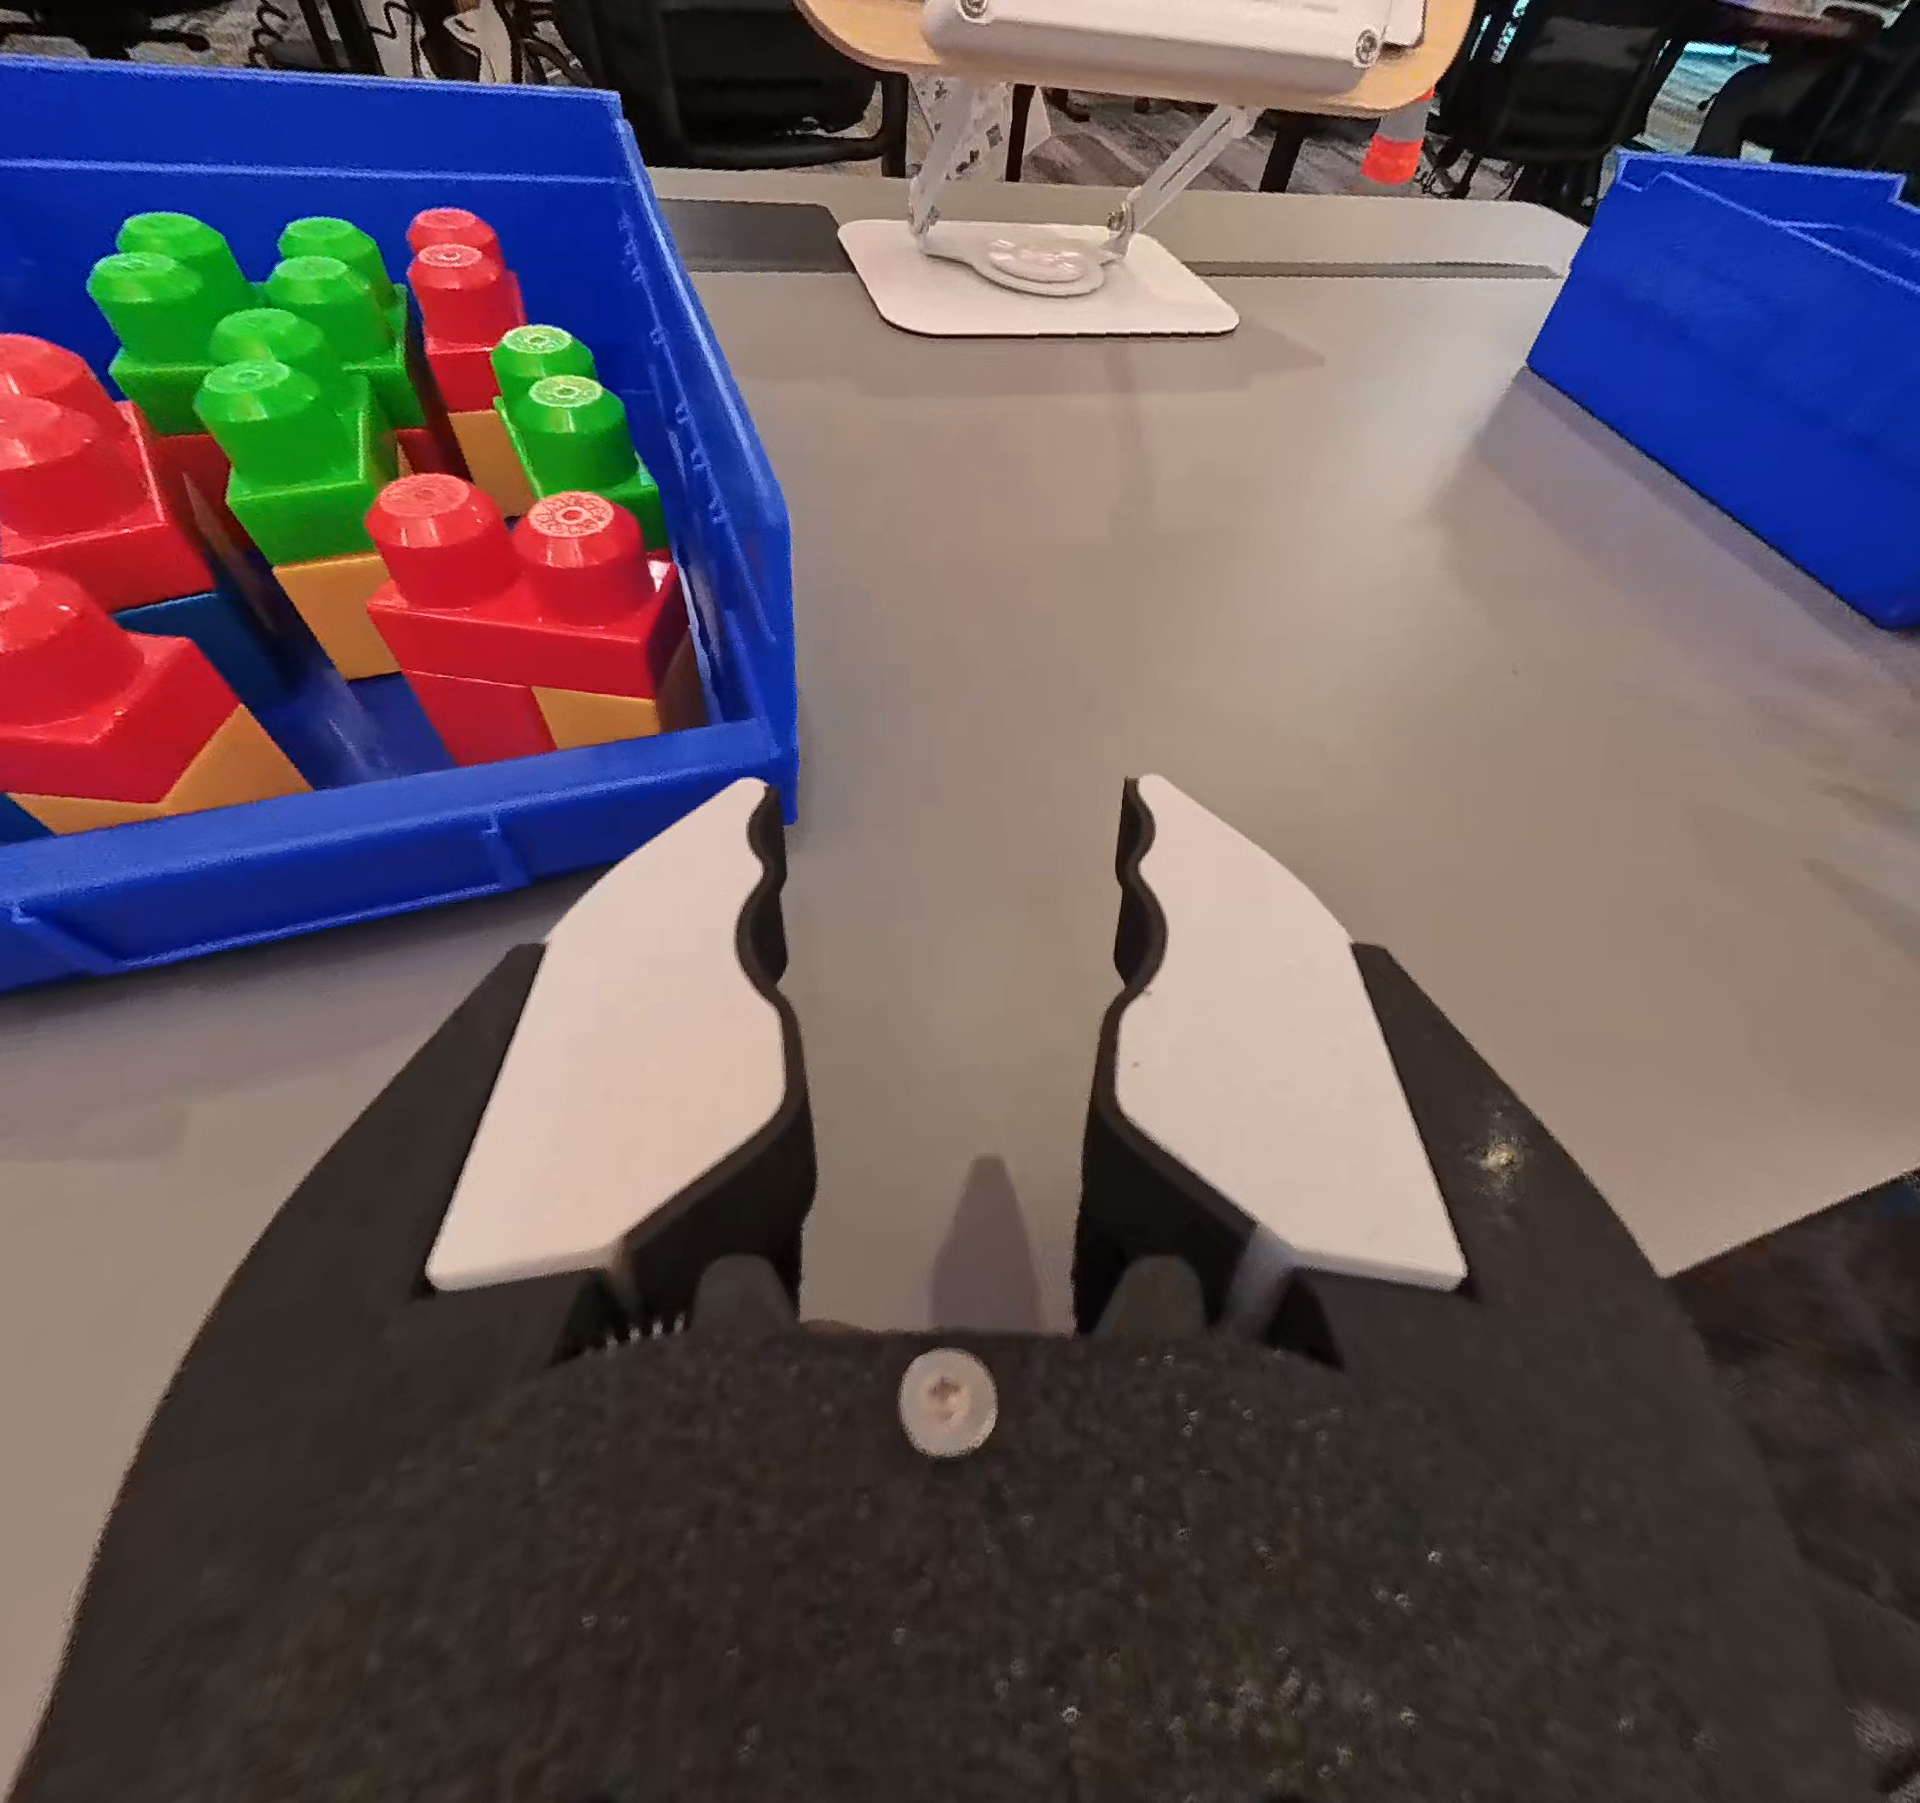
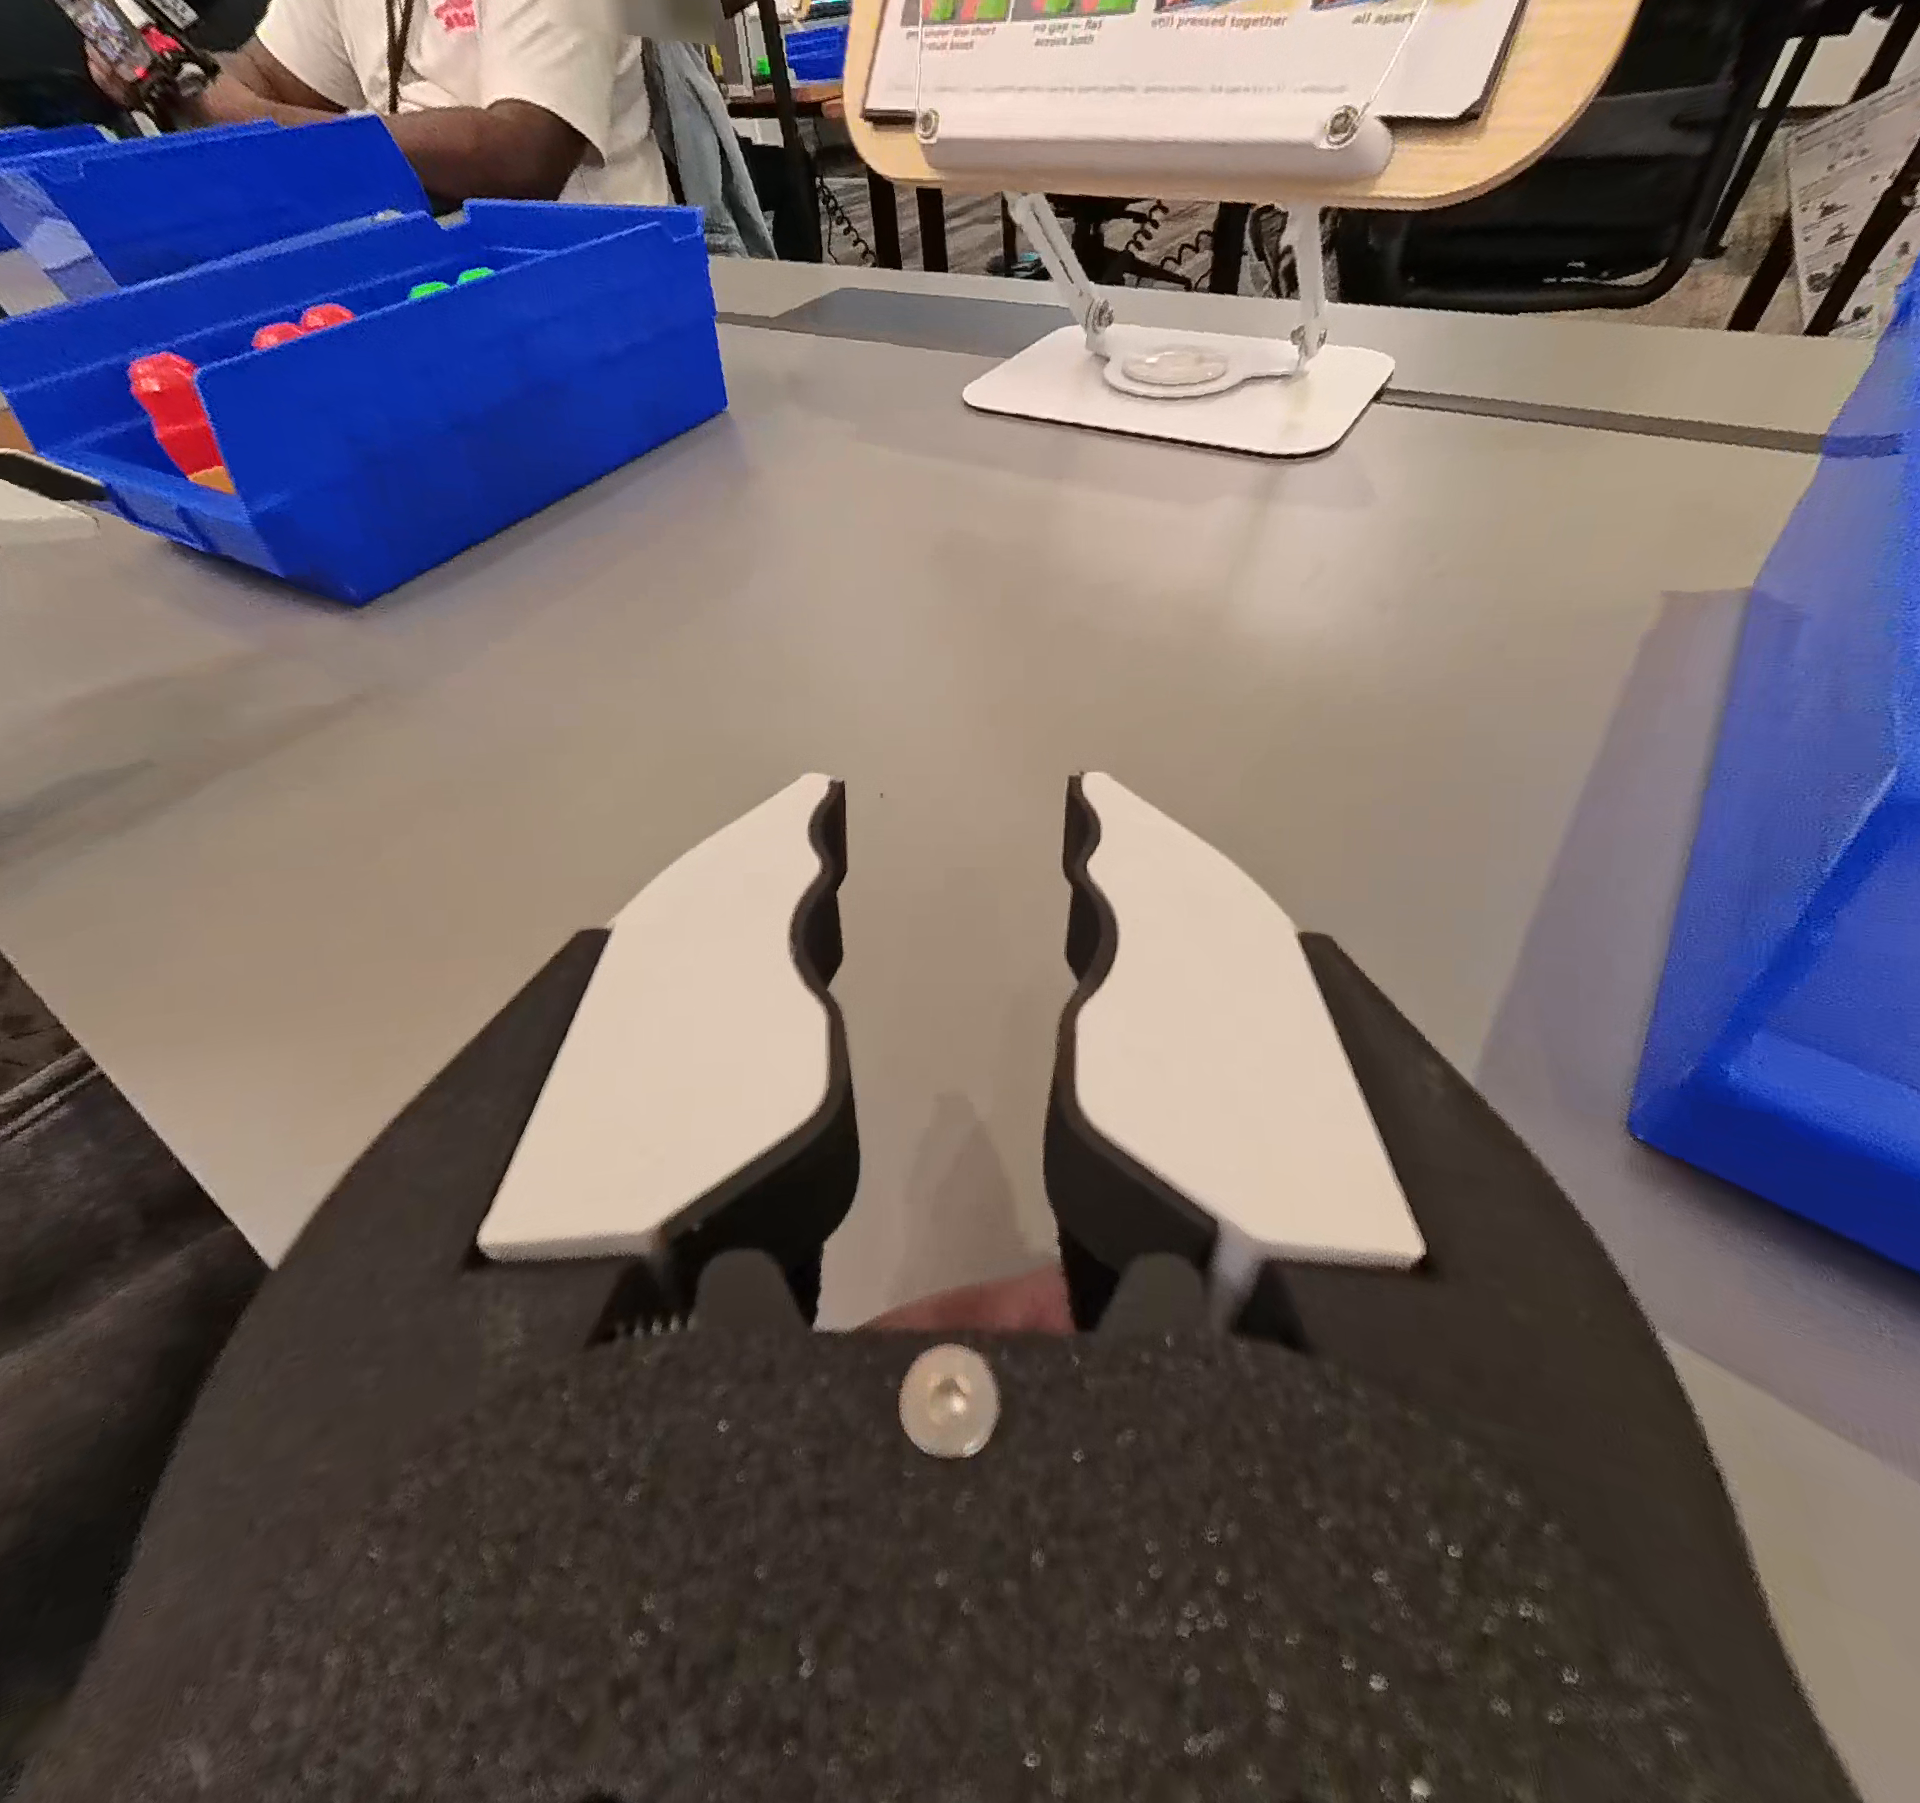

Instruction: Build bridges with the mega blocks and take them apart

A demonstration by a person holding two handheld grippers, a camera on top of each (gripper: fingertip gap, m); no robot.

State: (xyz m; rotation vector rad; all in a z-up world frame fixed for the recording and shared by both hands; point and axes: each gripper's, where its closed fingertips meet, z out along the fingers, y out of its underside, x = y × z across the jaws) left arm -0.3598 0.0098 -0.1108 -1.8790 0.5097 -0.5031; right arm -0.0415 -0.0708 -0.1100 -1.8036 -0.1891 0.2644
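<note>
The left gripper [image 1: 948, 797], spread and holding nothing, has the mega blocks [image 1: 343, 496] standing studs-up in the blue bin [image 1: 717, 465] just ahead-left of its fingertips, nearer than the equally spread, empty right gripper [image 2: 954, 787].

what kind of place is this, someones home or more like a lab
Most likely a shared workroom or data-collection lab, not a home: a grey table holds blue parts bins of blocks and an instruction sheet on a stand, with more desks and another person behind.
</note>
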